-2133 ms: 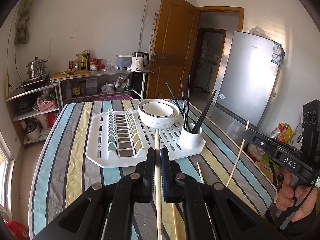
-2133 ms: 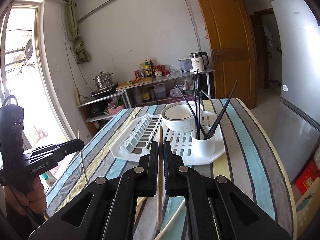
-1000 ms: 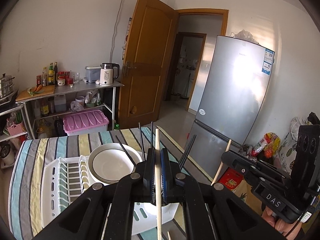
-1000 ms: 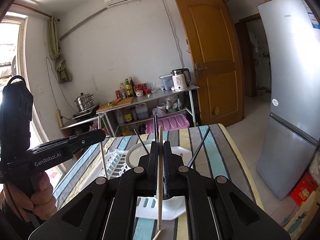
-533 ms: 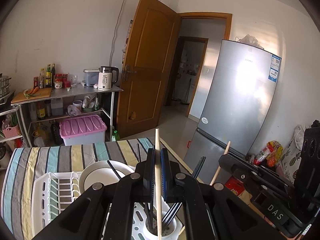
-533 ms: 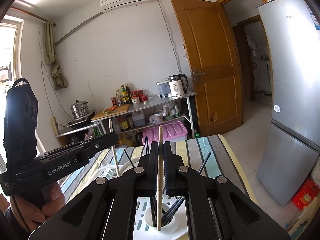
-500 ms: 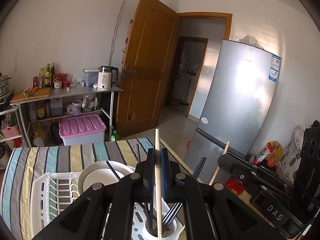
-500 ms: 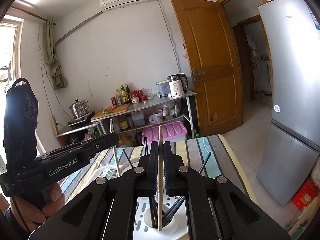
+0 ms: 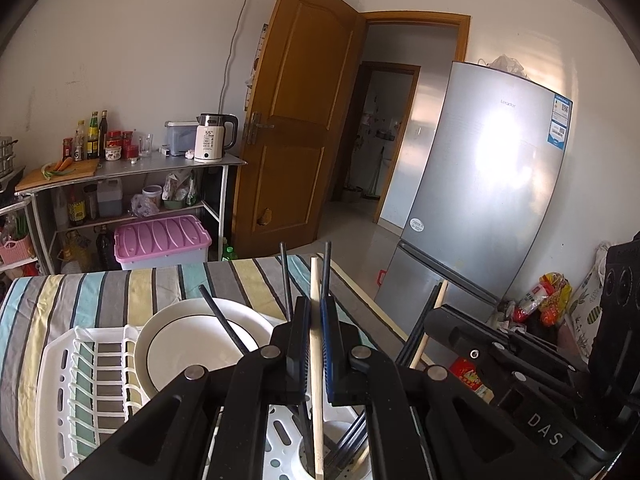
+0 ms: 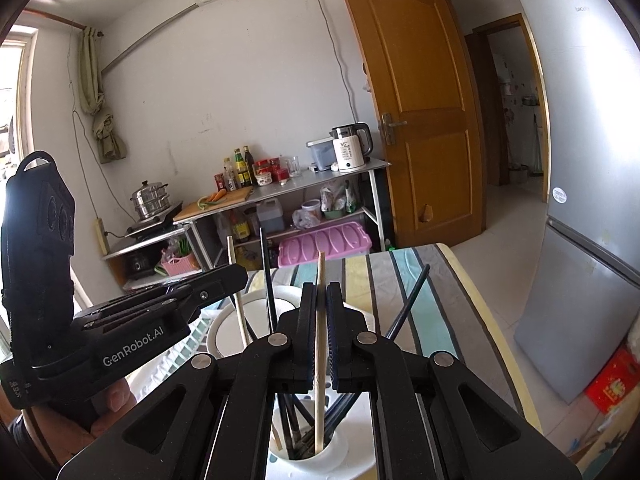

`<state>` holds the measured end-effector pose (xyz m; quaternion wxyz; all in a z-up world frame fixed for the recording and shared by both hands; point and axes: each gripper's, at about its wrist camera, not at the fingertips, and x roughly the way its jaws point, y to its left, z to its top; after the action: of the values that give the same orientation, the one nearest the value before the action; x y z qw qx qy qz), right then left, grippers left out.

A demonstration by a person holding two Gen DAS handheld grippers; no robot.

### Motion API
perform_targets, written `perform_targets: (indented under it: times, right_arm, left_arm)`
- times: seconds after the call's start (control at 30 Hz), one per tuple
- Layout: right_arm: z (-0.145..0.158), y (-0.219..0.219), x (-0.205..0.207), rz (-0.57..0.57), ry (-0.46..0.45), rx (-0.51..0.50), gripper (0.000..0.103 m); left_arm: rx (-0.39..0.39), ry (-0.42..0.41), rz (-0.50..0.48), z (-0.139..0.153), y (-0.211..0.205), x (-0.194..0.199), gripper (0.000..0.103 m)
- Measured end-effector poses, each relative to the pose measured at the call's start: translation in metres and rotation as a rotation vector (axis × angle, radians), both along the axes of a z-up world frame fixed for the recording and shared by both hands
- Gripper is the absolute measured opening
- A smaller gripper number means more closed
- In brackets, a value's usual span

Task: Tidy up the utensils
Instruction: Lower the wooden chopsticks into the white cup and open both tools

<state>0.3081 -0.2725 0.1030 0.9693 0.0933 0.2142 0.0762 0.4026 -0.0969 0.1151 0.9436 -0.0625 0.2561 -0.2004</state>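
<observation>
Wooden chopsticks, one clamped in the left tongs (image 9: pixel 316 332) and one in the right tongs (image 10: pixel 321 320), hang upright with tips inside the white holder (image 10: pixel 320 458) on the drying rack (image 9: pixel 60 364). Each is best lowered straight among the black chopsticks (image 10: pixel 268 280), and released only once its tip is deep enough not to tip out.

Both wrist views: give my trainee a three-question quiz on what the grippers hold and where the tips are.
1. True or false: each gripper, left gripper and right gripper, is shut on a wooden chopstick.
2. The chopsticks' lower ends sit in: A) bowl B) white cup C) dish rack
3. Fill in: the utensils already standing in the cup are ____ chopsticks.

Key: 1 true; 2 B; 3 black
</observation>
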Motion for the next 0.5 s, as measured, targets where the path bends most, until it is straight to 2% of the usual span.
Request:
perform_targets:
  times: [0.27, 0.5]
  right_arm:
    - [-0.021, 0.000, -0.001, -0.013, 0.056, -0.004, 0.005]
    - [-0.016, -0.003, -0.003, -0.004, 0.070, 0.000, 0.005]
  left_arm:
    - [0.018, 0.041, 0.021, -0.020, 0.008, -0.002, 0.006]
    - [0.032, 0.047, 0.024, -0.018, 0.009, -0.004, 0.006]
